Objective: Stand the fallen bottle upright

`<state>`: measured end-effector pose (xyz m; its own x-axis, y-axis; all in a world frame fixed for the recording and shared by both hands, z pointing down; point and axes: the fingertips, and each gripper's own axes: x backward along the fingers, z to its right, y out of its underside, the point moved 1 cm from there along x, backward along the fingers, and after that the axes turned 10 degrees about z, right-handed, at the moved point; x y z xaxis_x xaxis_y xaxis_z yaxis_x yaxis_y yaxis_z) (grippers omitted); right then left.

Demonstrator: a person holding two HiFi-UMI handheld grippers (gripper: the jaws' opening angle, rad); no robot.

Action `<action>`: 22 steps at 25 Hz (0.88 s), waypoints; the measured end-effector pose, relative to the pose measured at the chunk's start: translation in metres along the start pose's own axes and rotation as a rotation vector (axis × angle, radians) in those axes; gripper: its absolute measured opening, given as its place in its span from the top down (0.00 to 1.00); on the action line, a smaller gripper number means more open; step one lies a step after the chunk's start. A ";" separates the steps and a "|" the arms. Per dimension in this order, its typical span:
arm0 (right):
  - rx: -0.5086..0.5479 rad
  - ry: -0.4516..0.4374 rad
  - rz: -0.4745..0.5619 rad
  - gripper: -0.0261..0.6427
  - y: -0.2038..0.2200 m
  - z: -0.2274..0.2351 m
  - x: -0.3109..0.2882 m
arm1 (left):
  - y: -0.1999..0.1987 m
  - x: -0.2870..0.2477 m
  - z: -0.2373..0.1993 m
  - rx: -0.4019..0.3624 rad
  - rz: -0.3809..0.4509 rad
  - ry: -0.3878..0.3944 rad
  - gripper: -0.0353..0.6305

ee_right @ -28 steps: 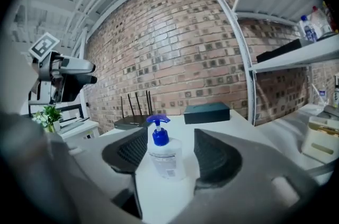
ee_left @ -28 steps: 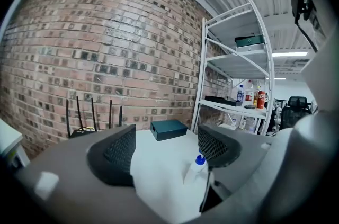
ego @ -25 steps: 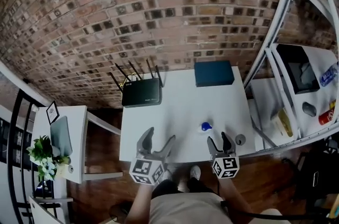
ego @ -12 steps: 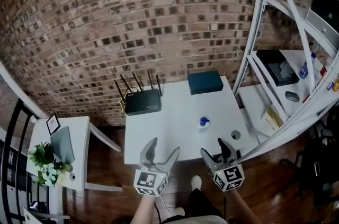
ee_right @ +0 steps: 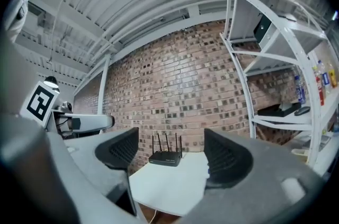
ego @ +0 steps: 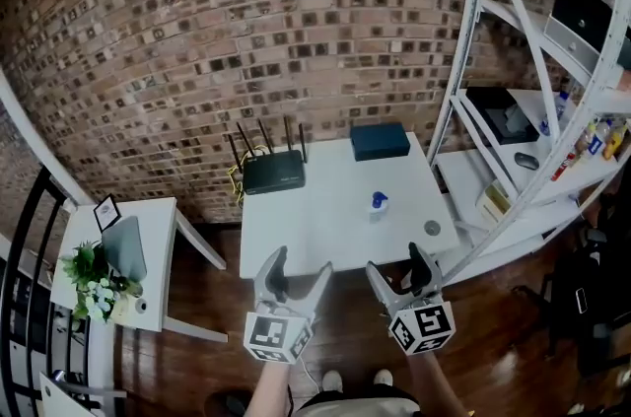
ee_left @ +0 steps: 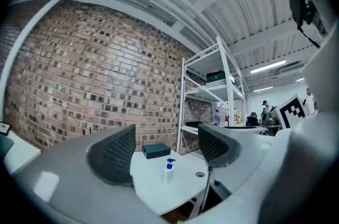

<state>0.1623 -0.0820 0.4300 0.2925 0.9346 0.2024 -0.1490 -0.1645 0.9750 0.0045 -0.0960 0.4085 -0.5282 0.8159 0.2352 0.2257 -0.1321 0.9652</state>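
Note:
A small clear bottle with a blue pump top stands upright on the white table, right of its middle. The left gripper view shows the same bottle between the jaws, but far off. My left gripper is open and empty, held back from the table's near edge. My right gripper is also off the table; its jaws are opening and nothing is between them. Both point level toward the brick wall.
A black router with antennas and a dark blue box sit at the table's back edge. A round grommet is near the front right corner. A white shelf rack stands right; a side table with a plant left.
Both grippers have drawn back from the table and risen, so the table looks smaller and farther. The right jaws have spread wider. The bottle has stayed upright in place.

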 end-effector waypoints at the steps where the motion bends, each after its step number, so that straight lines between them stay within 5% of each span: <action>1: 0.014 0.005 0.002 0.41 -0.005 0.003 0.003 | -0.003 0.001 0.004 -0.002 0.007 0.003 0.38; 10: 0.078 0.001 0.033 0.41 -0.044 0.037 0.026 | -0.006 -0.008 0.042 -0.004 0.052 -0.016 0.40; 22: 0.099 0.014 0.028 0.41 -0.042 0.050 0.054 | 0.007 0.002 0.086 -0.029 0.018 0.013 0.41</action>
<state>0.2320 -0.0403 0.4051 0.2764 0.9334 0.2290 -0.0631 -0.2201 0.9734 0.0749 -0.0469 0.4056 -0.5346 0.8060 0.2540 0.2120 -0.1631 0.9636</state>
